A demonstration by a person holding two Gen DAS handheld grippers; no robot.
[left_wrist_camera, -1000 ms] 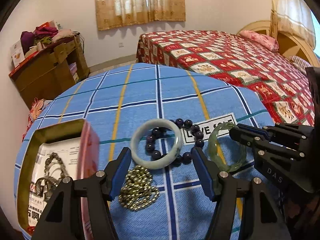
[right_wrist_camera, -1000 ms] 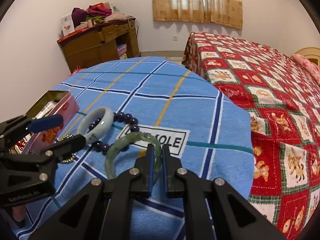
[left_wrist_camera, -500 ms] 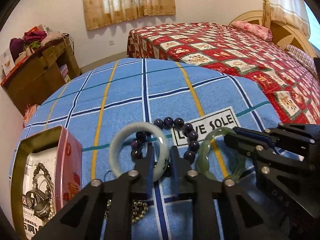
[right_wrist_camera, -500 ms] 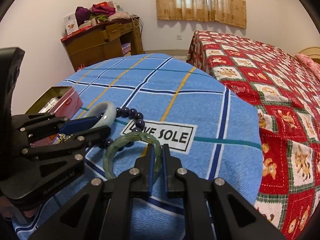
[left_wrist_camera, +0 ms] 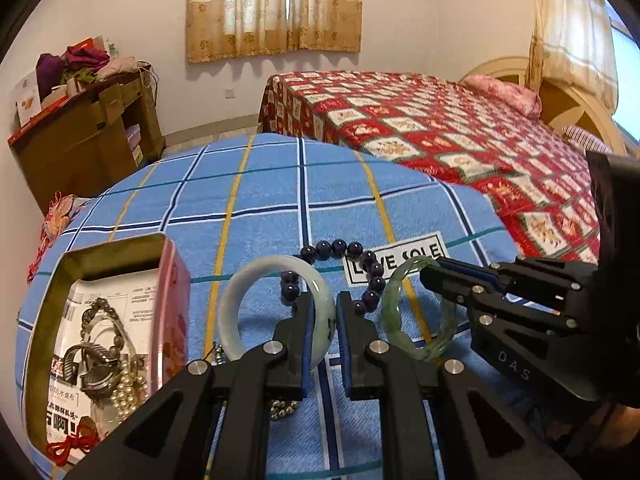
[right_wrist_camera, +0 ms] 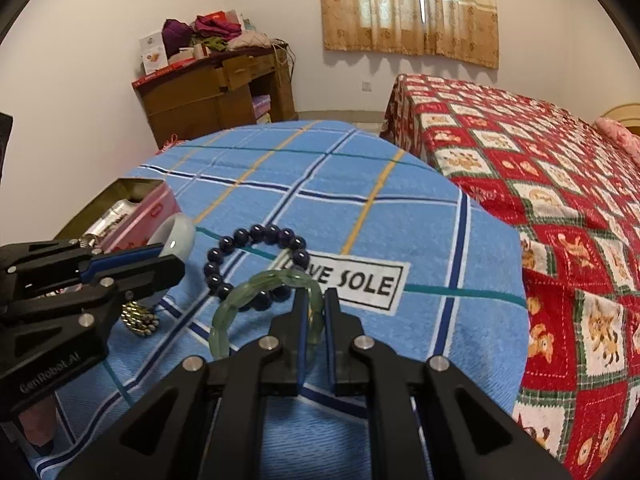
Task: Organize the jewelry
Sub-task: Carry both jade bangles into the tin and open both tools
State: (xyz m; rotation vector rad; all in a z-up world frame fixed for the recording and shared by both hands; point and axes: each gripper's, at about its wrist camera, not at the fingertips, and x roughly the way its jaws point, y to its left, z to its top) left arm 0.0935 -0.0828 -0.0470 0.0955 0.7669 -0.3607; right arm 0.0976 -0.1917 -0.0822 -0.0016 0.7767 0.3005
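Left gripper [left_wrist_camera: 323, 322] clamped on pale white-green jade bangle [left_wrist_camera: 240, 312] beside open pink tin box [left_wrist_camera: 100, 320]; right gripper [right_wrist_camera: 315, 322] clamped on translucent dark-green scalloped bangle [right_wrist_camera: 228, 312].

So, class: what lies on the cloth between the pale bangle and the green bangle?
The dark bead bracelet lies between the pale bangle and green bangle, clearest in the left wrist view.

A blue checked cloth [left_wrist_camera: 260, 208] (label "LOVE SOLE"), a red-quilted bed [left_wrist_camera: 440, 128], a cluttered wooden dresser [right_wrist_camera: 216, 92]
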